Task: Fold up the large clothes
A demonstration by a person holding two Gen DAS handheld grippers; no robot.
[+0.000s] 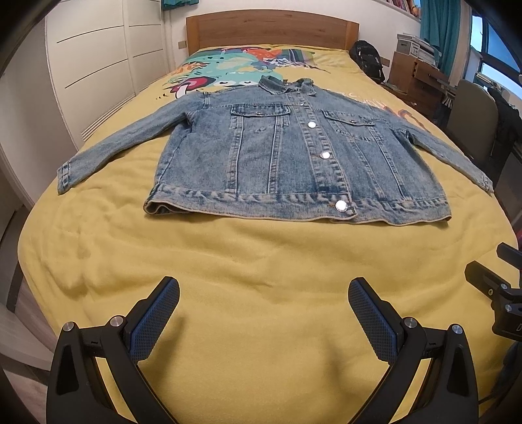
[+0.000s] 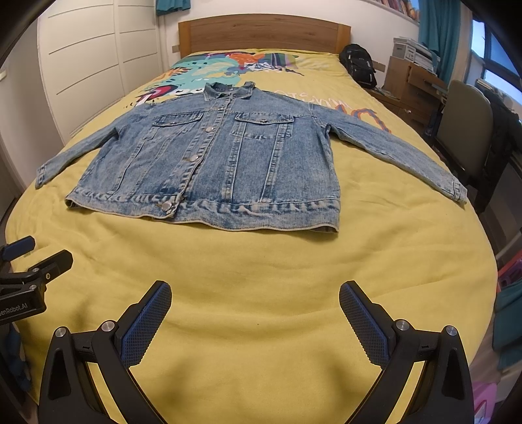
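One buttoned denim jacket [image 1: 293, 156], flat, sleeves spread, unfolded.

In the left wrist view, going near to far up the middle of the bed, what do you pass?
Left gripper → bare yellow bedspread → denim jacket → colourful cartoon print → wooden headboard.

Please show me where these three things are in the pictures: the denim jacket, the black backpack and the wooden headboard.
denim jacket [image 1: 277, 156]: left wrist view, on its front panel beside the button row.
black backpack [image 2: 359, 65]: right wrist view, on its front face.
wooden headboard [image 1: 270, 31]: left wrist view, on the middle of its board.
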